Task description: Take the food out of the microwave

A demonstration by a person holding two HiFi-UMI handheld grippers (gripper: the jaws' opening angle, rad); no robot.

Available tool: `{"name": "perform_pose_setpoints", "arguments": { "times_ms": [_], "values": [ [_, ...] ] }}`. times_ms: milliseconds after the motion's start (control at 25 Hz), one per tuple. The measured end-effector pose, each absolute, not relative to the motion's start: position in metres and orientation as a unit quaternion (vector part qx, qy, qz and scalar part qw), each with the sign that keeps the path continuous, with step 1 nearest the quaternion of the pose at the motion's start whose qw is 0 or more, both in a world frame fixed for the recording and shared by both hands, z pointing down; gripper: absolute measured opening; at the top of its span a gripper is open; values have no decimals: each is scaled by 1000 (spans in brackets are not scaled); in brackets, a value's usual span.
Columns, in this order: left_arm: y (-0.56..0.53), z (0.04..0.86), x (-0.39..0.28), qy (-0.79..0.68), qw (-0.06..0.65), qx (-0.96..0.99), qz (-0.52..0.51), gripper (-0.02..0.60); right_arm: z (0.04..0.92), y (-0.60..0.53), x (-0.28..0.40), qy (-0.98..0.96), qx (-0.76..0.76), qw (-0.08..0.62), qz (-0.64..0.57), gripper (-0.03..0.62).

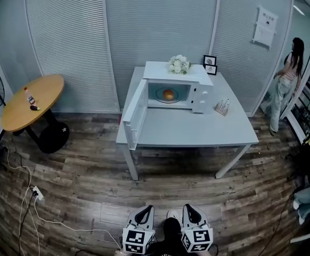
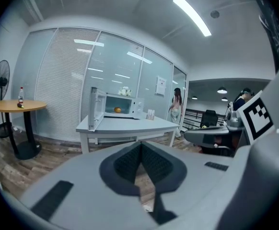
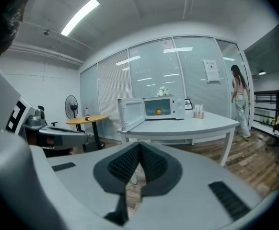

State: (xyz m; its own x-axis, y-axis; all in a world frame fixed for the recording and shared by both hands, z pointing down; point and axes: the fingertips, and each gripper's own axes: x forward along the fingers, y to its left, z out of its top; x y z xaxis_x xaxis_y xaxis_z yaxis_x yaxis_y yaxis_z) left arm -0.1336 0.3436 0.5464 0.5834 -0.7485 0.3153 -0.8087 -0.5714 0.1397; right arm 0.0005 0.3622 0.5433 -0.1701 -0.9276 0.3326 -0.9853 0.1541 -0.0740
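Across the wooden floor (image 1: 80,196) from you, the white surface (image 1: 197,132) carries a white microwave (image 1: 202,92) with its door (image 1: 135,113) swung wide on the left hinge. The food (image 1: 168,94) sits inside the lit cavity, in the middle of a pale round plate (image 1: 159,97). It is a small, rounded, orange-yellow lump, and from where you stand it is too small to say more about its surface. It looks about as wide as it is tall, so you cannot tell any long axis or heading for it. The microwave itself lies lengthwise across the surface, its opening facing you and the open door edge pointing your way.

A bunch of white flowers (image 1: 179,64) rests on top of the microwave, with two small framed pictures (image 1: 210,64) just beside it. On the glass wall at the right hangs a white notice (image 1: 264,25), but its print is too small to read. No brand shows on the microwave. The only clear marks are the black-and-white squares on the cubes of your claws.

Your left claw (image 2: 140,150) has its pads together at the tips, with nothing between them. Your right claw (image 3: 139,150) is closed the same way and is also empty. Both are low in front of you, well apart from the surface, side by side and aimed towards the microwave.
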Motion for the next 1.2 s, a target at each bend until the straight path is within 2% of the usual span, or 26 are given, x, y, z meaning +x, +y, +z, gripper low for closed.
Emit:
{"name": "perform_pose_setpoints", "arguments": {
  "times_ms": [360,1200],
  "values": [
    [287,550,-127,-475,147,861,107,8,549,297,17,-769,614,113,137,3],
    [165,556,-35,-512,151,837,120,8,552,158,105,-807,562,121,136,3]
  ]
}}
